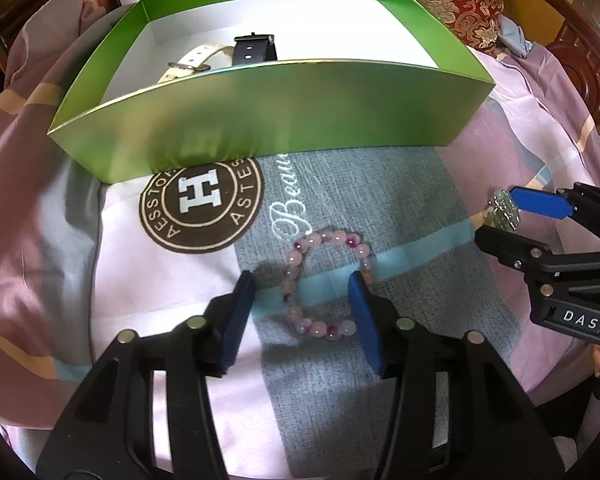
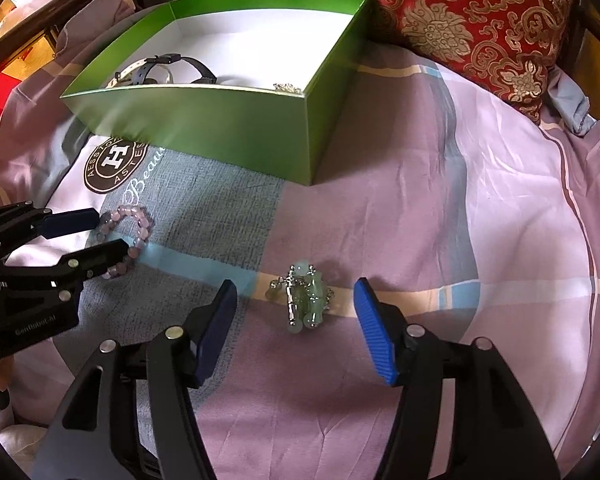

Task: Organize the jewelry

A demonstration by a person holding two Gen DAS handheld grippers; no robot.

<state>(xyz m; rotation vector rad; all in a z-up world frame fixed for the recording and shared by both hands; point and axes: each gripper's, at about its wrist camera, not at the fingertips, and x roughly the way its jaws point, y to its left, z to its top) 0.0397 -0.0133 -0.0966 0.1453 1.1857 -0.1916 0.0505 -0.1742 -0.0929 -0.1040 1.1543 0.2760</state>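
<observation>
A pink bead bracelet (image 1: pixel 326 284) lies on the bedsheet; it also shows in the right wrist view (image 2: pixel 128 236). My left gripper (image 1: pixel 304 292) is open, its blue pads straddling the bracelet's near part. A green and silver bracelet (image 2: pixel 302 298) lies bunched on the sheet, and shows in the left wrist view (image 1: pixel 502 212). My right gripper (image 2: pixel 294 304) is open with a finger on either side of it. A green box (image 1: pixel 260 108) with a white inside stands behind, holding a black watch (image 1: pixel 256 50), a cream strap (image 1: pixel 192 64) and a small gold piece (image 2: pixel 287 88).
A patterned pink and grey sheet (image 2: pixel 420 208) covers the bed. A brown round logo (image 1: pixel 202 204) is printed in front of the box. A red and gold cushion (image 2: pixel 460 12) lies behind the box. Dark wooden furniture runs along the far edges.
</observation>
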